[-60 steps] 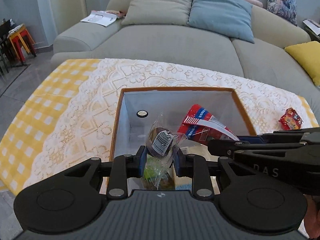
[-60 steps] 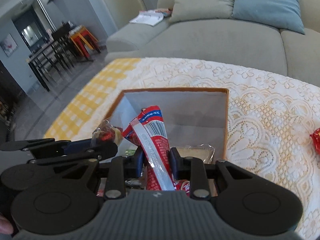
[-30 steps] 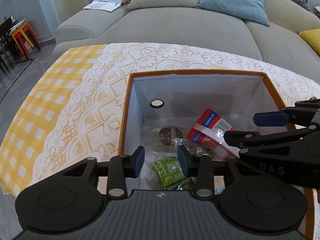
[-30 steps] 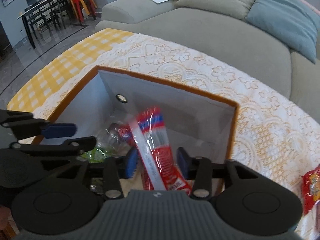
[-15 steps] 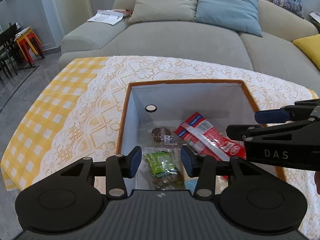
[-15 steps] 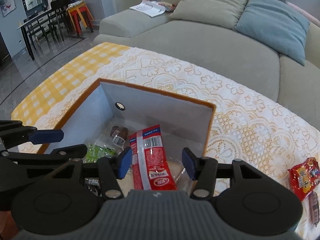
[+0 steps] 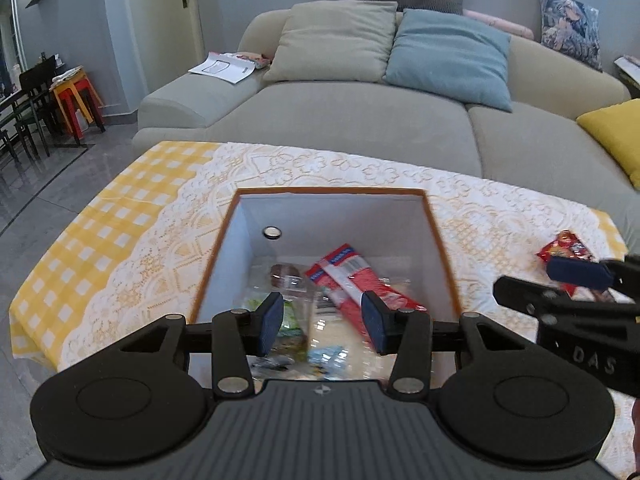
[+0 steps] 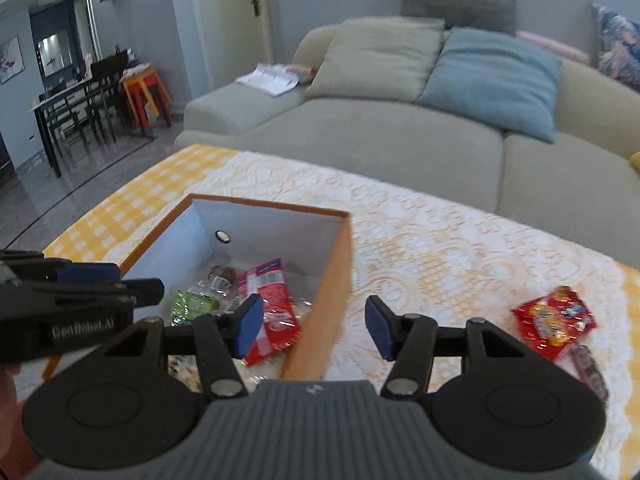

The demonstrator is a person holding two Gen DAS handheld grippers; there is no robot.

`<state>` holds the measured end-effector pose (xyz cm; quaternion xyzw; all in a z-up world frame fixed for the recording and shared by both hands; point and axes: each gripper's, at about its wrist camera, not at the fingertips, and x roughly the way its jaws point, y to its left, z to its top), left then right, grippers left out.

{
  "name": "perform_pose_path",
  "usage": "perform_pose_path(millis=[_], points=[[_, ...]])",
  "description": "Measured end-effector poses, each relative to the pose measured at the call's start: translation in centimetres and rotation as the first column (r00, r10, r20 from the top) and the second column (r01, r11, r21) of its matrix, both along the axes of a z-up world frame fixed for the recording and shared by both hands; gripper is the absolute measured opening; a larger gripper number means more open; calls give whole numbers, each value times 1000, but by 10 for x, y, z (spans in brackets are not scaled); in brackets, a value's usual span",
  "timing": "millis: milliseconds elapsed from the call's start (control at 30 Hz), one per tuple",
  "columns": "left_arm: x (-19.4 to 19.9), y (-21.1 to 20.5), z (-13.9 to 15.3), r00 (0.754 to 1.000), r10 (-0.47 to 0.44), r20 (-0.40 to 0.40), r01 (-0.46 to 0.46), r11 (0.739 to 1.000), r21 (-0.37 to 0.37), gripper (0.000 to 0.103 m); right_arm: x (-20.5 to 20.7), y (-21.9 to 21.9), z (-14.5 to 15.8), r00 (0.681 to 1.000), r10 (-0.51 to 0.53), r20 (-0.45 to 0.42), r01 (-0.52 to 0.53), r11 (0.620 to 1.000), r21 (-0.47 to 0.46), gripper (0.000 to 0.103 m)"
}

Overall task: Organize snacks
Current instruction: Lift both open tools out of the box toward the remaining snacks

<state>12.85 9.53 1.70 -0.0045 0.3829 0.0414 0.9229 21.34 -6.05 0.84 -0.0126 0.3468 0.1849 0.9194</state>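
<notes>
An orange-rimmed box (image 7: 332,191) with white inner walls stands on the lace tablecloth; it also shows in the right wrist view (image 8: 340,248). Inside lie a long red packet (image 7: 352,276), a green packet (image 8: 188,305) and a clear-wrapped brown snack (image 7: 284,272). My left gripper (image 7: 322,322) is open and empty above the box's near side. My right gripper (image 8: 314,326) is open and empty over the box's right wall. A red snack bag (image 8: 554,320) and a dark wrapped snack (image 8: 588,364) lie on the cloth to the right.
The table (image 7: 120,216) carries a yellow check cloth under white lace. A grey sofa (image 7: 360,108) with cushions stands right behind it. A dining table and chairs (image 8: 80,100) stand far left.
Both grippers let go of their snacks into the box, opened wider and pulled back and up. The right gripper shifted to the right, toward the snacks on the cloth.
</notes>
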Motion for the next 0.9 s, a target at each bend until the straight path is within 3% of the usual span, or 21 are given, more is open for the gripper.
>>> perform_pose_path(millis=[267, 500, 867, 900], points=[[-17, -55, -7, 992, -124, -17, 124, 992, 32, 54, -49, -59, -17, 998, -54, 40, 55, 998, -18, 55], [-23, -109, -18, 959, -280, -52, 283, 957, 61, 54, -70, -100, -38, 990, -108, 86, 118, 986, -119, 55], [-8, -173, -30, 898, -434, -65, 439, 894, 88, 54, -54, -148, -62, 981, -172, 96, 184, 973, -140, 54], [-3, -178, -30, 894, -444, -65, 448, 890, 84, 58, -50, -153, -64, 979, -182, 96, 194, 970, -148, 54]])
